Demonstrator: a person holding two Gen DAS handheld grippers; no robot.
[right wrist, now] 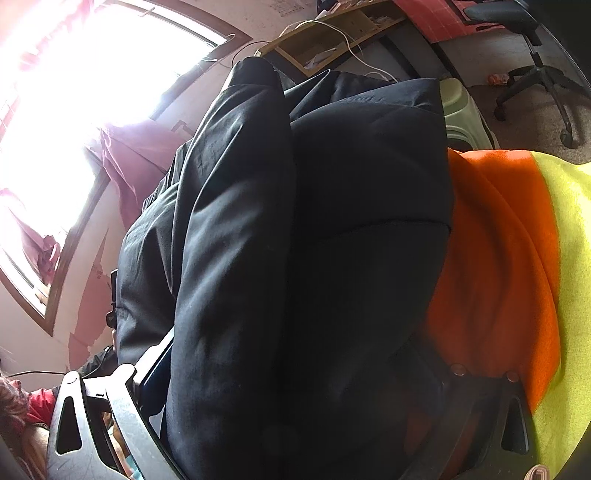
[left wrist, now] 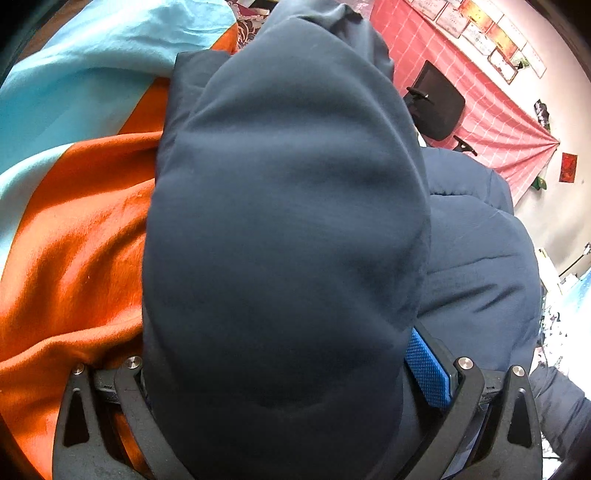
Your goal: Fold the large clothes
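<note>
Jacket point(left wrist: 280, 221), one navy padded garment, is lying bunched over an orange-striped blanket point(left wrist: 74, 240), both the left gripper point(left wrist: 280, 387) and right gripper point(right wrist: 295, 406) clamping its folds.

We could read no text, label, brand or number in either view. The framed papers point(left wrist: 480, 29) on the wall above the pink cloth point(left wrist: 491, 122) carried print, but it was too small and blurred to make out. A faint line of stitching or lettering ran along the top edge of the dark jacket point(right wrist: 362, 99) in the right wrist view; we could not tell which.
</note>
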